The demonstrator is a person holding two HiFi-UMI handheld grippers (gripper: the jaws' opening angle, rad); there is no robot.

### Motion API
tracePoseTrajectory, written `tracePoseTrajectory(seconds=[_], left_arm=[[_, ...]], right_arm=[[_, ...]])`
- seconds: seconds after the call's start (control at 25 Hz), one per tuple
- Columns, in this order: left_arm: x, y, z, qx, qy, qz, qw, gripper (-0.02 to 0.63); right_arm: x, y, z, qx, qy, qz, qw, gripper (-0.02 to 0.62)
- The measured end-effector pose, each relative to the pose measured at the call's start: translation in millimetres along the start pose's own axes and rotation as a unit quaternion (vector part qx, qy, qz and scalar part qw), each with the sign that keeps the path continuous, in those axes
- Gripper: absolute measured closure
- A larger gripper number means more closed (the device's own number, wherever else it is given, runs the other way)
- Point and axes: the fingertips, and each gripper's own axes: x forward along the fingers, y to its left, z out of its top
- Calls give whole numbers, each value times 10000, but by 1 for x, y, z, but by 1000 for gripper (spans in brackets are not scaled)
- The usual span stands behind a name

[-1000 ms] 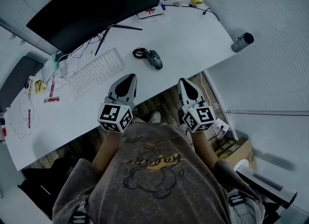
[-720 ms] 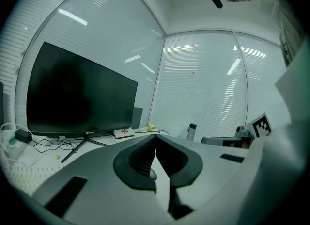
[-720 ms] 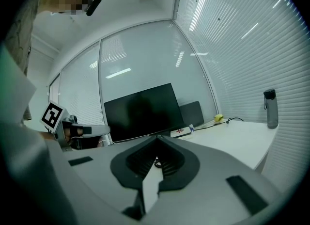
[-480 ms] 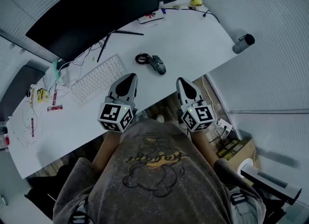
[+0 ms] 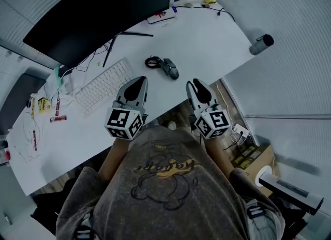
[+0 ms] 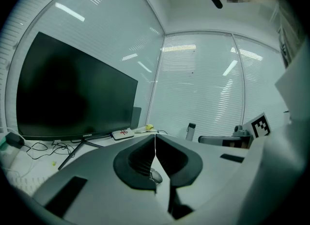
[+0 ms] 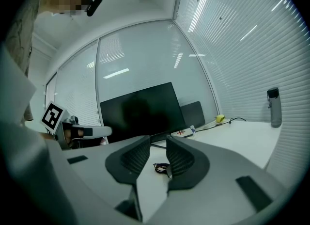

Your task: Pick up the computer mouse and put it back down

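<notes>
Mouse lies at 1 o'clock of the closed, empty left gripper; the right gripper, at 5 o'clock of it, has just been opening and is empty.

A white desk with a curved front edge fills the corner of a small office. Behind it and to its right rise glass walls hung with white horizontal blinds — bright strips of light glint across them. Below the desk's front edge lies brown wood-plank floor; a wide black monitor stands at the desk's back.
</notes>
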Motion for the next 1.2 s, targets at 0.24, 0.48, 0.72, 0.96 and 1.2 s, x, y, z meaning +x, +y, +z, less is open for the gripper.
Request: tracePoseTrajectory(seconds=[0.24, 0.48, 0.72, 0.96, 1.2], left_arm=[[1, 6, 1, -21, -19, -9, 10000, 586], [2, 13, 2, -55, -10, 18, 10000, 586], [5, 19, 3, -21, 21, 30, 10000, 586], [8, 27, 4, -33, 83, 39, 10000, 586], [14, 35, 1, -74, 108, 93, 9999, 586]], right_arm=[[13, 6, -2, 49, 125, 220, 9997, 383], [25, 11, -4, 32, 250, 398, 9989, 291], [39, 18, -11, 16, 427, 580, 9974, 225], [62, 16, -23, -100, 659, 634, 9958, 186], [93, 2, -55, -240, 1050, 621, 9922, 169]])
